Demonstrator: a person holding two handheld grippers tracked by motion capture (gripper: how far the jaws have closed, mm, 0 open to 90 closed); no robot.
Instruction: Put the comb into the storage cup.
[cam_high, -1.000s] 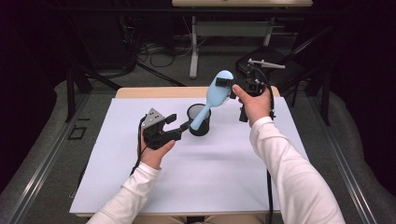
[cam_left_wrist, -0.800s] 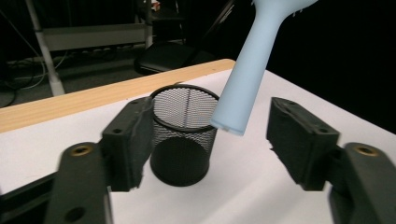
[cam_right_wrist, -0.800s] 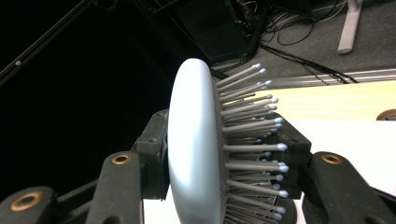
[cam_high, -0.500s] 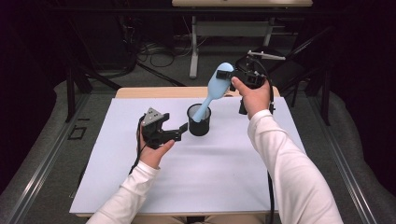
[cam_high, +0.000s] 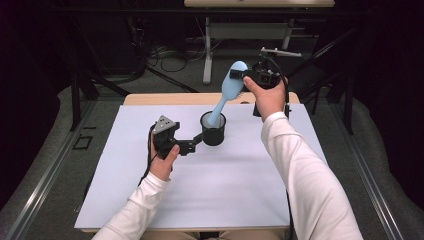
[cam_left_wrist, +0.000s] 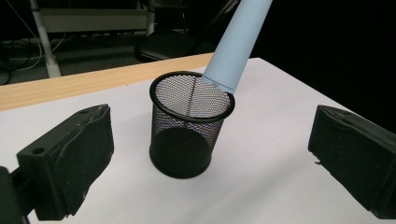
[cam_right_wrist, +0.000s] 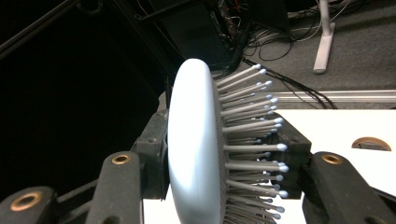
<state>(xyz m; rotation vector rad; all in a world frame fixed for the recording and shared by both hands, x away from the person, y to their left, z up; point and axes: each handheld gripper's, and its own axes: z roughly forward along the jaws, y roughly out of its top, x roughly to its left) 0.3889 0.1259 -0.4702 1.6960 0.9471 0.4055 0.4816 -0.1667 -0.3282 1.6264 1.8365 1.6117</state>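
High view: fixed overhead, facing forward and down across the counter (cam_high: 150, 200). Left gripper view: low, close, facing the mesh cup (cam_left_wrist: 191, 126), shared with the high view. Right gripper view: very close on the brush head (cam_right_wrist: 196, 154).

No legible text or labels
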